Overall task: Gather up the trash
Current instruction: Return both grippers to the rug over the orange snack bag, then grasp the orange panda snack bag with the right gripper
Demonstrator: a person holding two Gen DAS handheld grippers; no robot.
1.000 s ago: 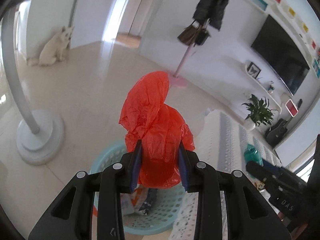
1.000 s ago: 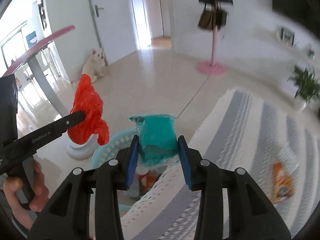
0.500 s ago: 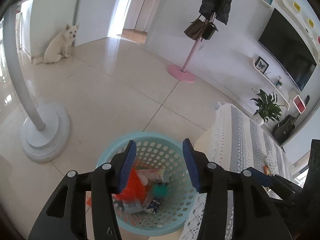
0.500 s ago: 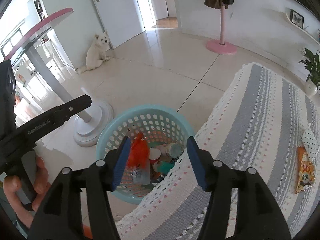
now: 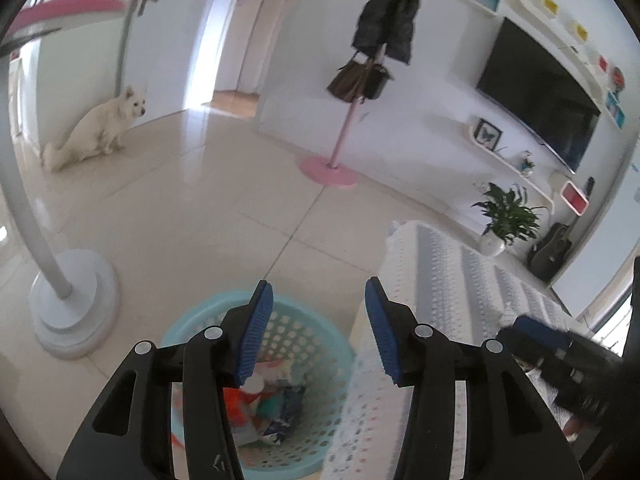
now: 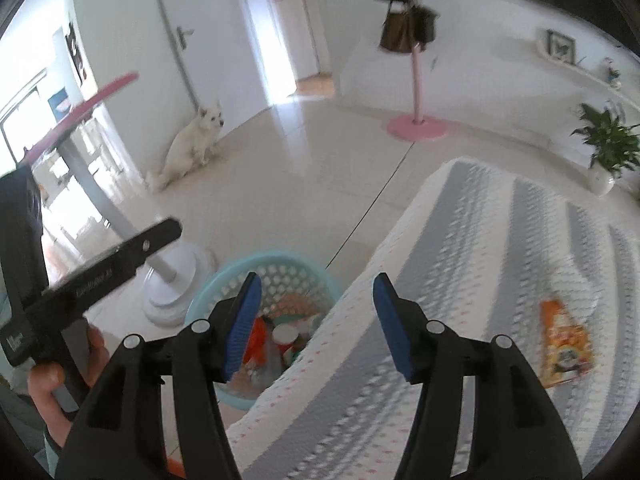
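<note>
Left wrist view: both grippers' jaws spread, empty, over round perforated teal plastic basket (image 5: 320, 332) of crumpled wrappers (image 5: 276, 408).

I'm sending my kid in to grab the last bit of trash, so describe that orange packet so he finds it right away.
Find the long surface under the grey-and-white striped knitted cover, next to the turquoise basket. The orange snack packet lies flat on it, towards the potted plant. It is the only brightly coloured thing visible on the cover.
</note>
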